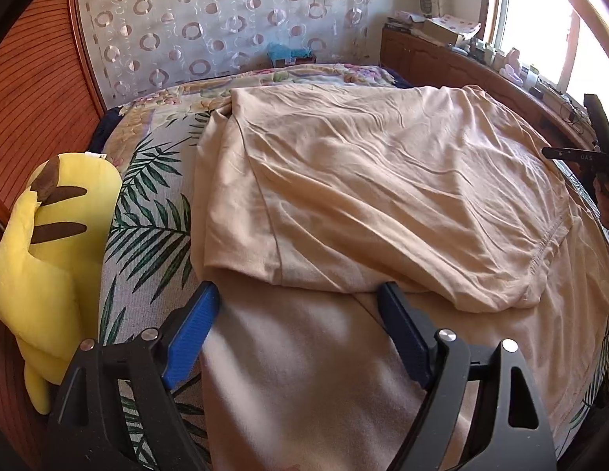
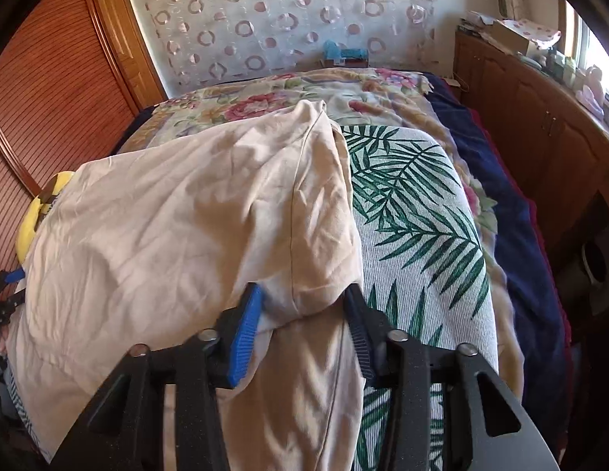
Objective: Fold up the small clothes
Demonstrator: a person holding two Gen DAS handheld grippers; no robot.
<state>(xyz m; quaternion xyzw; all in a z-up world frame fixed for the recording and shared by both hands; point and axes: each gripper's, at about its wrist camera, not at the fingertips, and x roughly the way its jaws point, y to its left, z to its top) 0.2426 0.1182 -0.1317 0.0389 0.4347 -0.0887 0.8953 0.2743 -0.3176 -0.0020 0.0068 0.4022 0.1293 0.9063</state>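
In the left wrist view, a beige garment [image 1: 363, 180] lies spread over the palm-leaf bedspread [image 1: 147, 212], its upper layer folded back so a stitched hem curves across the right side. The left gripper [image 1: 300, 294] sits at the fold's near edge with its jaws spread wide, nothing pinched between the blue pads [image 1: 190, 333]. A yellow plush toy [image 1: 49, 251] rests just beside the cloth's left edge, against the louvred wooden door [image 1: 33, 90]. A strip of bare bedspread shows to the left of the cloth and floral bedding beyond it; the right gripper [image 1: 579, 153] shows at the far right edge of the frame. In the right wrist view, the garment [image 2: 178, 227] covers the left half of the bed, its right edge bunched into a rounded fold. The right gripper [image 2: 304, 294] straddles that fold with both fingers apart, and the cloth looks loose between them. Open bedspread [image 2: 414, 212] lies to the right, then a dark blue blanket [image 2: 512, 204] and the wooden cabinet [image 2: 540, 117] with a cluttered top.
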